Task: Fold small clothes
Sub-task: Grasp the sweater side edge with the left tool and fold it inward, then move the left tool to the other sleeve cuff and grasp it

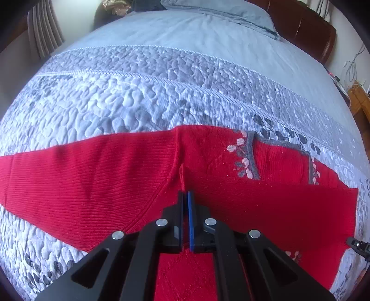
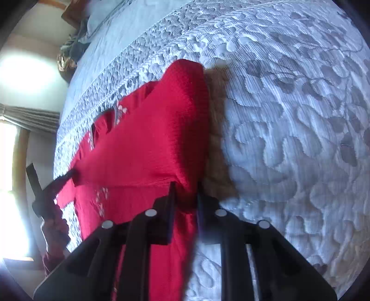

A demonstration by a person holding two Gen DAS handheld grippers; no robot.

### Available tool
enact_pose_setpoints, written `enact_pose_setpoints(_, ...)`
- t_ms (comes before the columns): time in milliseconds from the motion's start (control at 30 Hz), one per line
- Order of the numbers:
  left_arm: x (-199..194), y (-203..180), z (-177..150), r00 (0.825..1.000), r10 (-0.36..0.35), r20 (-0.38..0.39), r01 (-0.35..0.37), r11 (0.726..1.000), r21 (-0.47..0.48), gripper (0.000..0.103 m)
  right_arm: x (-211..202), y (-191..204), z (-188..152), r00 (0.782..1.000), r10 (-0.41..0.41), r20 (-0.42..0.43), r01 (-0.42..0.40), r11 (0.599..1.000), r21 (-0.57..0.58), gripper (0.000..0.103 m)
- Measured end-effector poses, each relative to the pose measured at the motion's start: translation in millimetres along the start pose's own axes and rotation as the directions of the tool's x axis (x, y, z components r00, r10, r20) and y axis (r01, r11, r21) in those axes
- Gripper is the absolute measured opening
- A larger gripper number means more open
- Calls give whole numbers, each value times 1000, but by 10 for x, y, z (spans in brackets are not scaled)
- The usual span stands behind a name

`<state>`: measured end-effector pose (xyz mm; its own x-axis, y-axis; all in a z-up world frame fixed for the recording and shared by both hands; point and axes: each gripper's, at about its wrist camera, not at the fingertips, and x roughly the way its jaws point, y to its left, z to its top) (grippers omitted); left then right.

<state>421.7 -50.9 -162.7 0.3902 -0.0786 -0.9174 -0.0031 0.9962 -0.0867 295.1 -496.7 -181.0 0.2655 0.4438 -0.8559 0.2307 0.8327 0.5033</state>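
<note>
A small red knit sweater (image 1: 97,176) with grey trim and pink-and-grey flowers lies on the quilted blue bedspread (image 1: 138,97). One sleeve stretches left; a red panel is folded across its right part. My left gripper (image 1: 186,196) is shut on a pinched ridge of the sweater near the armpit seam. In the right wrist view my right gripper (image 2: 185,187) is shut on a bunched fold of the sweater (image 2: 148,143) and holds that part lifted off the bedspread (image 2: 289,127). The left gripper (image 2: 67,176) shows at the sweater's far left edge there.
A blue pillow (image 1: 222,14) and a brown headboard (image 1: 307,27) are at the far end of the bed. Curtains (image 1: 44,30) hang at the far left. A wooden bedside stand with cables (image 1: 358,97) is at the right. A bright window (image 2: 13,143) is left.
</note>
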Motion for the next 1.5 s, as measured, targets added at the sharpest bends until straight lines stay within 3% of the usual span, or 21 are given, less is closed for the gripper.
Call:
enact_pose_setpoints(100,69,9,-56,1000,7,-13,-7,1000,-3,4,-4,-59,-89,997,-65,-35,63,997,-43,9)
enact_pose_setpoints(200,240,14,-112,996,85,-27,-84,996,33,4,38,-138,-112,997,-68,-46,66,997,-43,10)
enact_pose_setpoints(267,280,81,-144,997,74,-34,-74,997,18,4,-13,-92,-124,996,-77,-36,75,996,-57,14)
enact_pose_setpoints(367,77,176,-158,998,56,-7,-56,998,-34,4,-232,124,-181,985,-166,55,172,978,-118,32)
enact_pose_setpoints(400,-23,202,-161,999,41,15,-40,998,-53,4,-288,189,-204,980,-181,83,191,972,-136,32)
enact_pose_setpoints(533,-397,143,-148,995,-51,85,58,994,-87,6,-420,512,-179,985,-94,146,120,976,-182,32)
enact_pose_setpoints(700,-285,-275,-185,986,-165,14,165,986,-13,12,-88,646,-88,988,-125,91,140,972,-188,31)
enact_pose_setpoints(800,43,-390,-259,987,-143,-78,143,990,-3,12,139,445,-63,979,-198,51,203,970,-131,28)
enact_pose_setpoints(867,280,-361,-311,982,-130,-140,128,992,-19,10,257,337,-83,979,-198,45,202,971,-127,27)
enact_pose_setpoints(1000,348,-219,-354,971,-199,-132,189,979,-81,7,273,440,-108,963,-264,50,269,946,-181,27)
enact_pose_setpoints(1067,256,-211,-376,973,-186,-134,177,981,-80,7,239,520,-123,957,-285,55,291,939,-183,31)
enact_pose_setpoints(1133,98,-209,-416,982,-146,-117,142,989,-38,16,153,650,-183,957,-279,78,289,936,-199,43)
enact_pose_setpoints(1200,-44,-162,-438,994,-59,-87,61,998,20,55,122,791,-278,953,-289,90,303,926,-227,47)
enact_pose_setpoints(1233,-151,-78,-487,998,9,-55,-6,999,51,59,123,830,-320,953,-289,86,301,924,-235,47)
enact_pose_setpoints(1333,-329,306,-514,997,78,-24,-76,995,61,60,208,1029,-472,961,-270,58,275,927,-254,47)
enact_pose_setpoints(1500,-517,1311,-609,990,110,-84,-117,990,-79,64,485,1527,-806,975,-224,3,213,921,-325,49)
